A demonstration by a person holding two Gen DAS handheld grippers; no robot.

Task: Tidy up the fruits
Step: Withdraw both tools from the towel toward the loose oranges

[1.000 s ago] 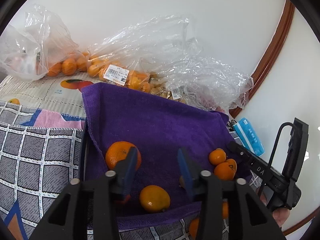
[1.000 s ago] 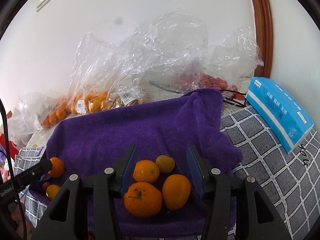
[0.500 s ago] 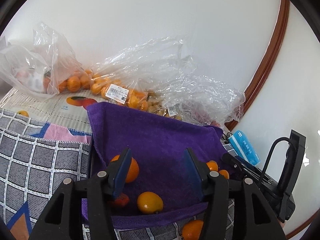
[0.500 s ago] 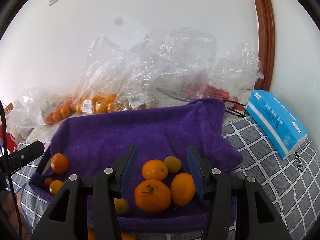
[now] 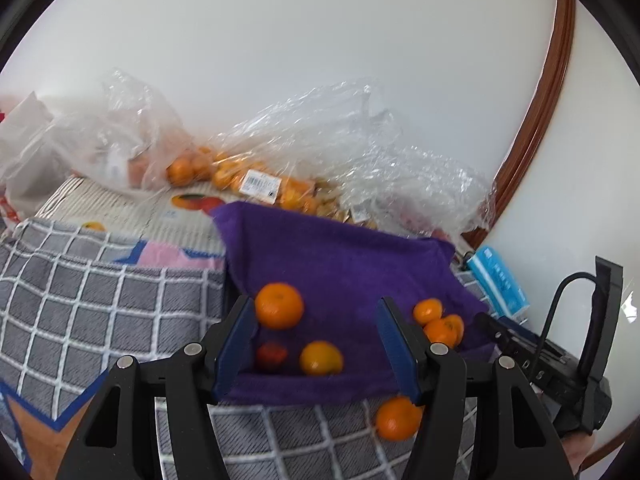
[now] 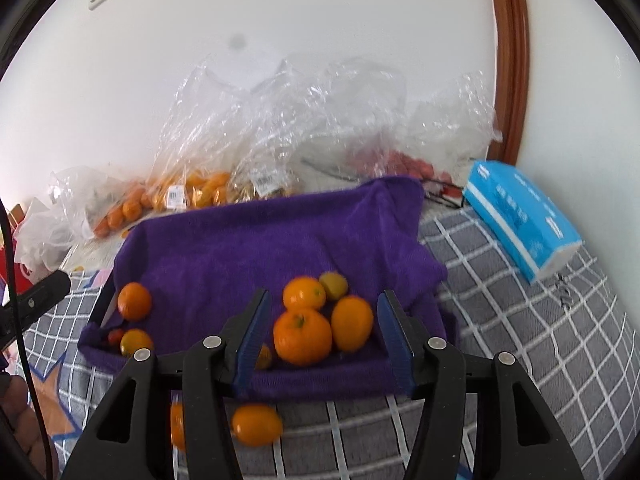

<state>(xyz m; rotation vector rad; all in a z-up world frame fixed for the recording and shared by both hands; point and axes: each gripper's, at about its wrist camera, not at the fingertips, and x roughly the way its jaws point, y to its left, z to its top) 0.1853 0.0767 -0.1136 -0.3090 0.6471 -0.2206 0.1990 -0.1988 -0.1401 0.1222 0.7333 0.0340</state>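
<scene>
Fruits, sorted lot: a purple towel point(image 6: 248, 248) lined a shallow tray, its edges draped over the rim, presumably to cushion the fruit and stop it rolling. At the towel's right end sat a touching cluster of four: a large orange point(image 6: 302, 336), a second orange point(image 6: 304, 293) behind it, an oval orange fruit point(image 6: 352, 323) and a small yellowish fruit point(image 6: 333, 285). At the left end, well apart, lay a lone orange point(image 5: 279, 305), a small red fruit point(image 5: 271, 356) and a yellow-orange fruit point(image 5: 321, 357); the grouping suggested sorting by end, though by what rule could not be told

Strays: an oval fruit point(image 6: 256, 425) lay off the towel on the grey checked cloth point(image 6: 520, 320) in front of the tray, with another partly hidden just beside it; these likely remained to be gathered

Left gripper point(image 5: 316, 344): jaws spread, having just been opening, nothing pinched; fruit showed between them only in the background

Right gripper point(image 6: 324, 334): jaws apart, having just opened a little further, holding nothing, framing the cluster from above and short of it

Supply: clear plastic bags point(image 6: 280, 128) of oranges and red fruit against the wall, behind the tray

Sundry: blue tissue pack point(image 6: 520, 220) on the cloth, right of the towel
</scene>
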